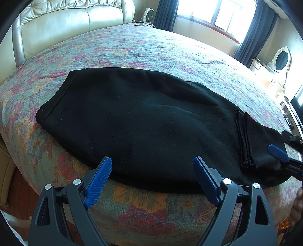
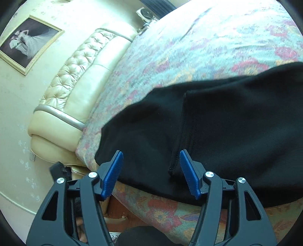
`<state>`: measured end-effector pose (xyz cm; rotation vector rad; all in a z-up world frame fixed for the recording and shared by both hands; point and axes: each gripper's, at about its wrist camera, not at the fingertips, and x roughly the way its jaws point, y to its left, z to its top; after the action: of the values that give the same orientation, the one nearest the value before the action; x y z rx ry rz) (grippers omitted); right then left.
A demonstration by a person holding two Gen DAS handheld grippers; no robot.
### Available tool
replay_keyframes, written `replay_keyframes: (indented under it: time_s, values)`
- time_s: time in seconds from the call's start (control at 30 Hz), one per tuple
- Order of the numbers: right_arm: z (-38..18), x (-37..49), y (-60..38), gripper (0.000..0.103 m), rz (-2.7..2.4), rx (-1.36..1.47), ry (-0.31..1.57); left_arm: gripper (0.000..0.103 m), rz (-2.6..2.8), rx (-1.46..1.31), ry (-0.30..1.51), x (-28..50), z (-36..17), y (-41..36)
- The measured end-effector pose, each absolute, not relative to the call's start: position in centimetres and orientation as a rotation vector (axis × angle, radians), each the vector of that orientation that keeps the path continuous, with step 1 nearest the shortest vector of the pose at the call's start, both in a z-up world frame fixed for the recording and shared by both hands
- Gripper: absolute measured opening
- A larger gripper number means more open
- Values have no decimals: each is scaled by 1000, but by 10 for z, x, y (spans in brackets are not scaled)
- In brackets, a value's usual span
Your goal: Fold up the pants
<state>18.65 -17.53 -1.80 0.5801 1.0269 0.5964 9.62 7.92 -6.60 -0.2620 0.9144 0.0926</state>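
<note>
Black pants (image 1: pixel 142 117) lie folded lengthwise across the near edge of a bed. The waistband is at the left and a folded-over hem (image 1: pixel 244 140) at the right. My left gripper (image 1: pixel 152 160) hovers open over the pants' near edge, nothing between its fingers. In the right wrist view the pants (image 2: pixel 236 132) fill the right side, a stitched edge (image 2: pixel 174 162) running down between the fingers. My right gripper (image 2: pixel 151 152) stands open above that edge, its pads not pressing the cloth. One blue pad (image 1: pixel 277 152) of the right gripper shows over the pants' right end.
The bed has a floral cover (image 1: pixel 151 47) and a cream padded headboard (image 1: pixel 66 19). Beyond the bed are a window with dark curtains (image 1: pixel 257 32), a mirror dresser (image 1: pixel 282 58) and a fan (image 1: pixel 149 14). A framed picture (image 2: pixel 28 41) hangs on the wall. Wooden floor (image 2: pixel 121 208) lies below the bed edge.
</note>
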Motion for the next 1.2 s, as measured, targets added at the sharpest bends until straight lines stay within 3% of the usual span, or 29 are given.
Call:
replay_keyframes:
  time_s: [0.03,0.2,0.33,0.5,0.7,0.77,0.8,0.83,0.97,1.07,1.13,1.2]
  values:
    - [-7,185,-193,75,586,595,987,86,93,-264,915,96,-66,79]
    - [12,192,-320,83,424,697,889,86,111,-278,906,95,-63,83]
    - [-29,210,-402,85,310,858,974,86,121,-289,905,95,-64,86]
    - [-77,236,-411,85,391,946,1085,86,118,-277,901,95,-63,85]
    - [-88,262,-388,85,519,991,1064,86,105,-247,912,94,-65,76]
    - [-90,271,-388,63,519,982,1077,86,104,-241,912,94,-65,75]
    - [-92,273,-387,40,490,956,1095,86,104,-241,912,94,-65,75]
    - [-98,275,-388,29,466,951,1117,86,103,-243,912,93,-65,76]
    - [-111,275,-395,25,463,980,1116,86,103,-241,914,93,-66,76]
    - [-108,265,-400,40,493,1031,1083,86,103,-240,915,92,-66,76]
    - [-106,251,-404,66,561,1104,1055,86,107,-248,914,92,-65,78]
    - [-97,236,-404,78,603,1109,1035,86,115,-260,911,92,-63,80]
